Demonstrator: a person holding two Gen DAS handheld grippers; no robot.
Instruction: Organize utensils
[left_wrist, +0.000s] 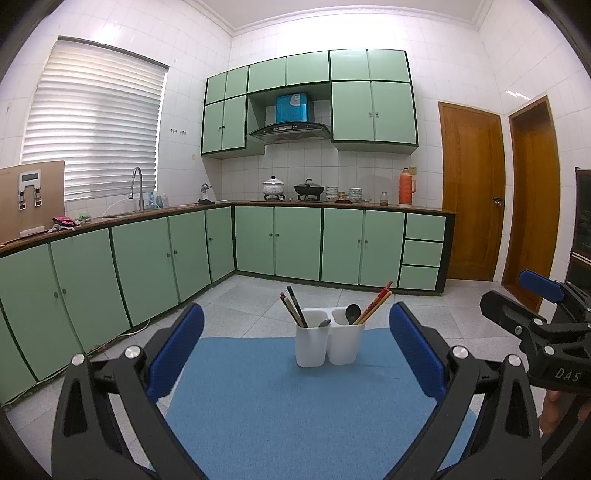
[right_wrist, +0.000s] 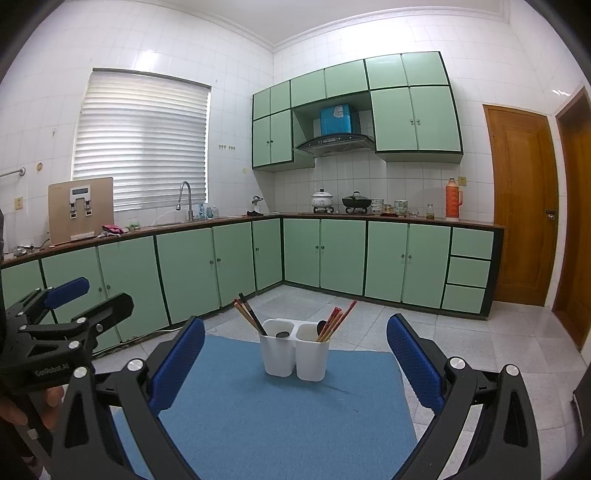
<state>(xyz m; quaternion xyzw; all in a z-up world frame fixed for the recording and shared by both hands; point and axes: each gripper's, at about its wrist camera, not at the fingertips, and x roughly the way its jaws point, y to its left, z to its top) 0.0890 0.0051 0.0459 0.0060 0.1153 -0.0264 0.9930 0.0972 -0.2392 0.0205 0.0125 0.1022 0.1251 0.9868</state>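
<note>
Chopsticks and spoons already in white caddy; both hand-held grippers wide, empty; task looks nearly complete.

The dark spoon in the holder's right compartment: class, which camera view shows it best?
The left wrist view: the dark spoon shows its whole bowl, standing clear of the red chopsticks. In the right wrist view the spoon is partly hidden behind them.
</note>
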